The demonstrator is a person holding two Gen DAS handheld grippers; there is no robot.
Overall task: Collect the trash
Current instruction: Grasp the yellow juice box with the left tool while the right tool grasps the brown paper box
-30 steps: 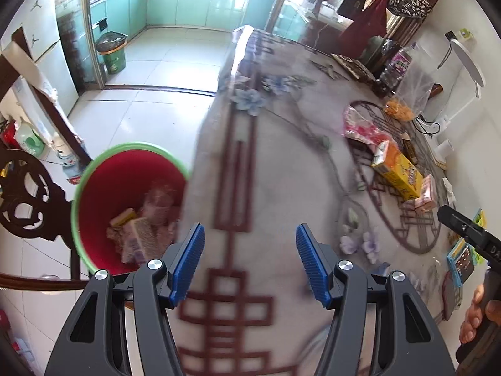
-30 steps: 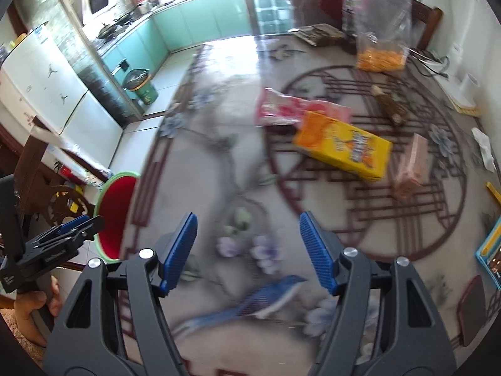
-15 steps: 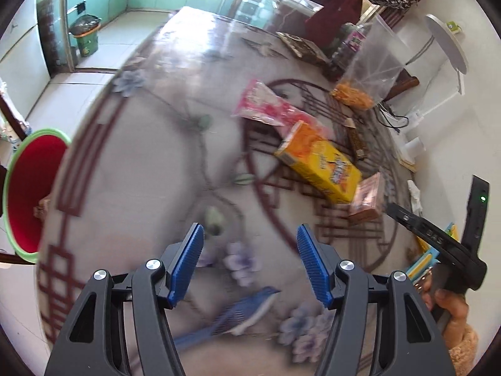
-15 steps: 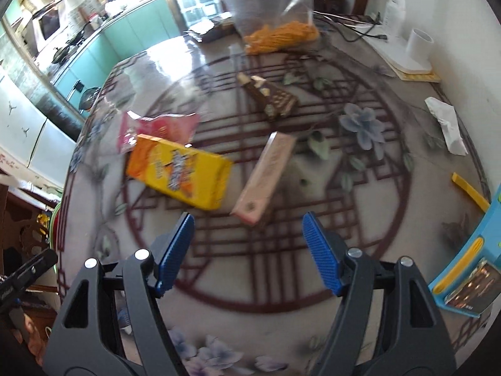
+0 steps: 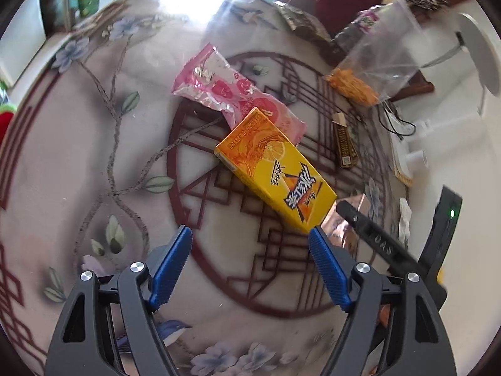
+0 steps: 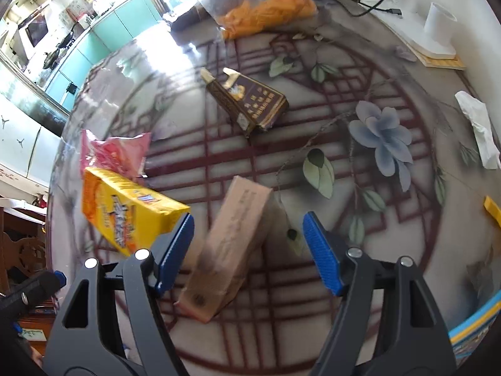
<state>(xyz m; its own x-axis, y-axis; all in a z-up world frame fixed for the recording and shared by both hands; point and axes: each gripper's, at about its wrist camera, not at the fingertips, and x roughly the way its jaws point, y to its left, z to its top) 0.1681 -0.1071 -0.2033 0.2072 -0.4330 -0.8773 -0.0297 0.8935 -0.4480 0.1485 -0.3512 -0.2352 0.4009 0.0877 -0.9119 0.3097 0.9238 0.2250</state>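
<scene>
A yellow juice box lies on the patterned table, partly on a pink wrapper. My left gripper hovers just short of the box, its jaws opening with nothing between them. A tan carton lies flat beside the yellow box. My right gripper is over the near end of that carton. Its jaws are closing with the carton between them, and the pads stand clear of its sides. A dark brown packet lies farther back.
A clear bag of orange snacks stands at the far side, with cables and a white stand behind it. A crumpled tissue lies at the right. A blue and yellow tray sits near right. The red bin peeks in at left.
Both grippers swept across the table from the bin side to the boxes and dropped lower. The left jaws widened. The tan carton now lies between the right jaws.
</scene>
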